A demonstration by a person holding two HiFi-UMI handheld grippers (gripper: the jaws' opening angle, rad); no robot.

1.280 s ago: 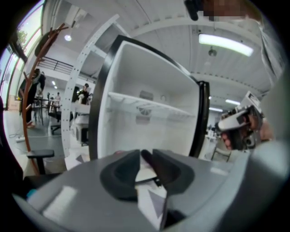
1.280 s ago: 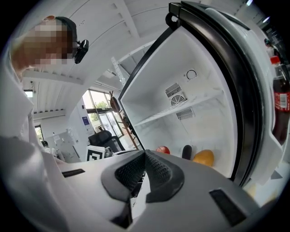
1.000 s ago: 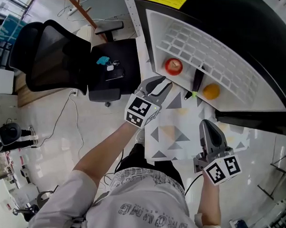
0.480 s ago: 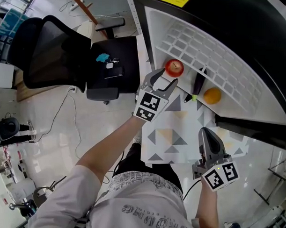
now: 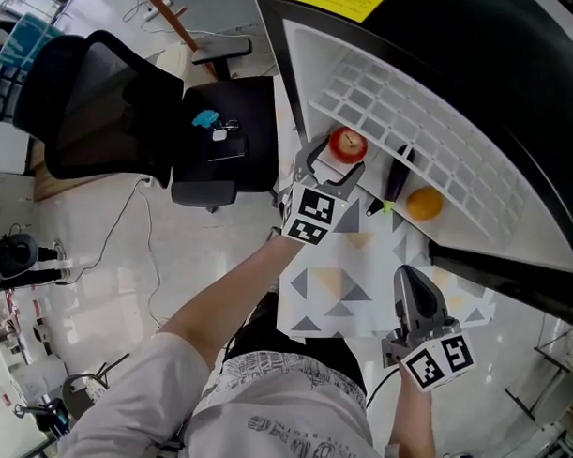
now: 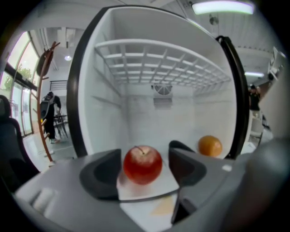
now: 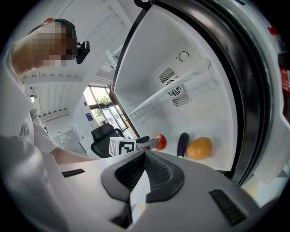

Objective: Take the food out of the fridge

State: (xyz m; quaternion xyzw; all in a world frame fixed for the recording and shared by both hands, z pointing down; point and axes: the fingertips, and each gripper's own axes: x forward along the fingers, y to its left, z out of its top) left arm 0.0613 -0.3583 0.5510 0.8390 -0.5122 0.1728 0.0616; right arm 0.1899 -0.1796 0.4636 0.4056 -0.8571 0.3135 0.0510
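Your left tongs (image 5: 333, 160) are opening around the round red apple (image 6: 142, 163), sitting untouched on the white fridge floor (image 7: 212, 164); be centring it deep between the pads before squeezing. Your right tongs (image 7: 143, 170) are hanging shut, empty.

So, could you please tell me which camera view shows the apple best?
The left gripper view: the apple sits close and centred between the left gripper's opening jaws. The head view shows it small from above; the right gripper view, distant and partly hidden.
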